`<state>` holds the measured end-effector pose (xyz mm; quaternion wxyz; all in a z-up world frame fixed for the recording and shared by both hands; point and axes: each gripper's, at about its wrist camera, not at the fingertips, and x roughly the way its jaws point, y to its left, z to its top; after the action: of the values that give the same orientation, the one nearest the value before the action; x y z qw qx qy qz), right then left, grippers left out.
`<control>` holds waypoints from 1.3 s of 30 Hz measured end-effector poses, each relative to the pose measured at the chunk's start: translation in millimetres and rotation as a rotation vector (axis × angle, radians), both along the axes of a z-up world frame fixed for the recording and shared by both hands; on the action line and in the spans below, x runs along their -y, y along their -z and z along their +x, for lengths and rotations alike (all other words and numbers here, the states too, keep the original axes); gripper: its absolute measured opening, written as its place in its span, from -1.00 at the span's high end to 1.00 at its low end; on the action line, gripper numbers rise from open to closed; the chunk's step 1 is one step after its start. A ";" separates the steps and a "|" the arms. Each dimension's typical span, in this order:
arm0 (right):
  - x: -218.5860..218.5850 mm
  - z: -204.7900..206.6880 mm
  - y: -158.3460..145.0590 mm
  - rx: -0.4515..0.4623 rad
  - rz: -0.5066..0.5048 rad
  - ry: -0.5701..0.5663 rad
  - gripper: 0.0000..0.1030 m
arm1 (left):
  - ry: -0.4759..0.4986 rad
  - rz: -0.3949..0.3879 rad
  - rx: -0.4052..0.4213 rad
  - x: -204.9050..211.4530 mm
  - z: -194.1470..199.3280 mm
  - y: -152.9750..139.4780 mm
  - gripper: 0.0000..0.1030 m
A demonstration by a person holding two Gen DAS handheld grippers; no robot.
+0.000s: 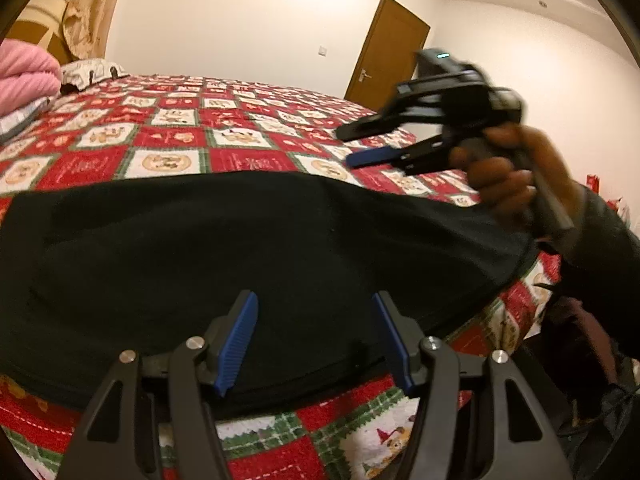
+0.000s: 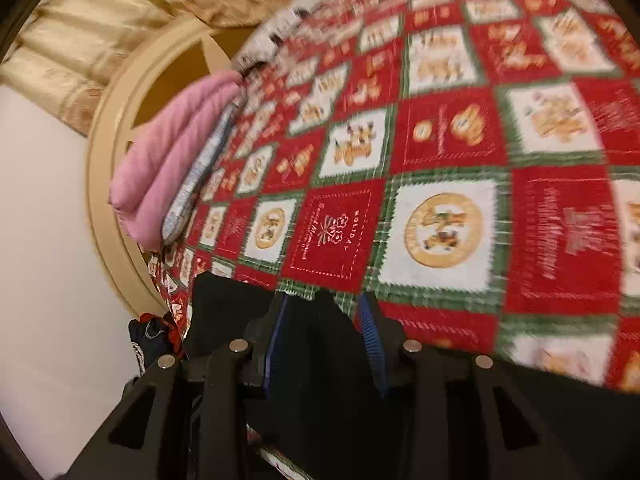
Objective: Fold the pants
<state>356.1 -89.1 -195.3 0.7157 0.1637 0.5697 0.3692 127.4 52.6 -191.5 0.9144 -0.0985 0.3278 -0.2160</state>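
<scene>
Black fabric pants (image 1: 248, 248) flat on red-green patchwork quilt (image 1: 168, 140); left gripper (image 1: 316, 340) jaws parted, gripping nothing; right gripper (image 1: 352, 146) parted, empty; pinch hem squarely, fold evenly.

Black two-finger grippers, ribbed blue pads on the fingers (image 1: 236, 344), silver pivot screws, black sleeve (image 1: 600, 248)

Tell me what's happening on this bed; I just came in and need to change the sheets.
A person is folding black pants on the quilted bed with a hand-held gripper in each hand. The left gripper hovers open over the near edge of the pants, gripping nothing. The right gripper, held in the right hand, is up in the air above the bed with its jaws apart; its own blurred view shows black cloth between the fingers.
</scene>
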 end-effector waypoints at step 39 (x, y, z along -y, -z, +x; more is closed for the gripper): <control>-7.9 -28.5 -23.4 0.233 -0.153 -0.036 0.27 | 0.057 0.075 -0.002 11.5 -6.7 -5.8 -0.31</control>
<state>327.6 -81.2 -171.9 0.7806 0.0547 0.5122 0.3541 120.7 41.1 -185.7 0.9105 -0.0551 0.3394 -0.2294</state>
